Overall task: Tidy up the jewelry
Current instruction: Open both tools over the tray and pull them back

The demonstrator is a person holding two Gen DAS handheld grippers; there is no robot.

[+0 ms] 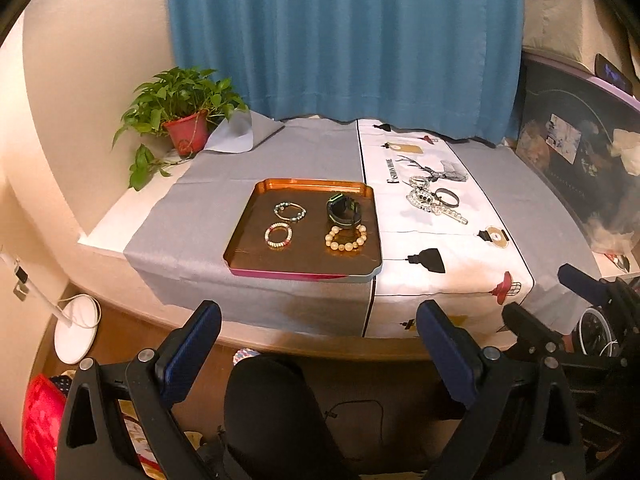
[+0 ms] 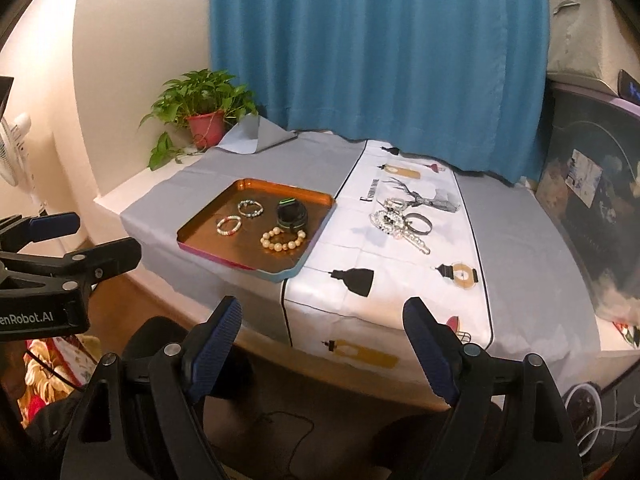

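I held both grippers, left (image 1: 320, 344) and right (image 2: 322, 340), spread wide and empty, short of the table edge. Four bracelets, including the cream bead bracelet (image 1: 346, 239), lay in the copper tray (image 1: 244, 240); a tangled jewelry pile (image 2: 400, 222) sat on the white cloth (image 2: 360, 256) beside it.

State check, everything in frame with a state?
left gripper: open, empty
right gripper: open, empty
tray: holds three bead bracelets and watch
watch: strap looped shut, in tray
jewelry pile: loose, tangled, on white runner
curtain: drawn shut
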